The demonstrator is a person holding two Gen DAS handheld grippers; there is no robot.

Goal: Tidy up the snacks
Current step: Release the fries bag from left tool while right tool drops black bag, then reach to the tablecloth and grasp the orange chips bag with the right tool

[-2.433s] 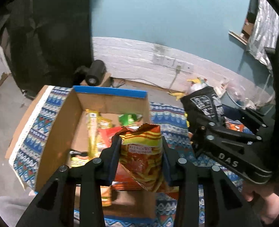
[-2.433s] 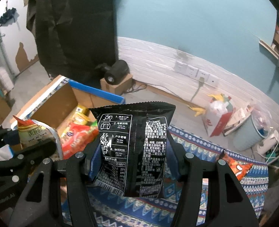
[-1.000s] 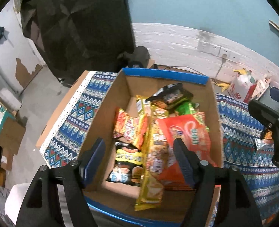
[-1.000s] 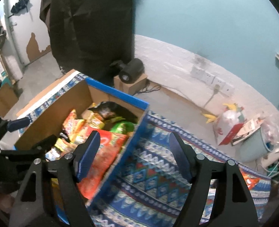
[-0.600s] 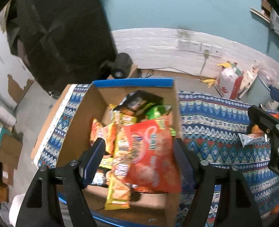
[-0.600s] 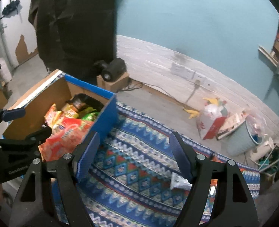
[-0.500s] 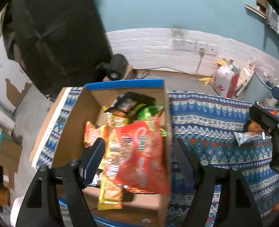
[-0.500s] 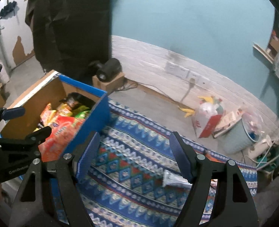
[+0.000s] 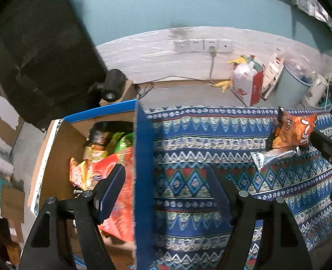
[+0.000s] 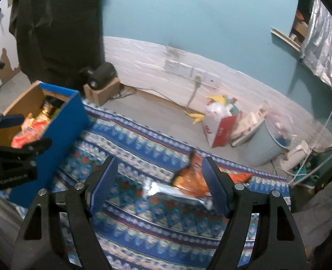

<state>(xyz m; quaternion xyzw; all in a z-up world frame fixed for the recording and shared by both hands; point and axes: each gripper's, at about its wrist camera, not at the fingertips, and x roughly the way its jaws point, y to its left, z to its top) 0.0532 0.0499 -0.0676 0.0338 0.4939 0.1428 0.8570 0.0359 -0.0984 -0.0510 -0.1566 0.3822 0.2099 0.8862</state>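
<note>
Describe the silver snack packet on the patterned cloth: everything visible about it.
The silver packet is a long, slim foil-looking pouch with a crimped end, apparently sealed. It lies flat on the patterned cloth, outside the box, angled across the pattern. Its far end meets or slips under the orange chip bag. The open right gripper frames it without touching. Printing is too blurred to read.

We see a woven patterned cloth (image 9: 210, 135) covering the table, matt and finely textured. The box (image 9: 143, 157) is cardboard: raw brown and dull inside, smooth blue outside. Its snack packets (image 9: 112, 180) are glossy plastic film. On the cloth, the orange bag (image 9: 294, 130) shines like printed foil, and the silver packet (image 10: 177, 193) looks metallic and crinkled. Our left tool (image 9: 166, 195) and right tool (image 10: 159, 182) are matt black plastic with small bright metal screws and ribbed blue pads (image 9: 112, 189). The lower wall (image 9: 154, 51) looks rough and whitewashed.
</note>
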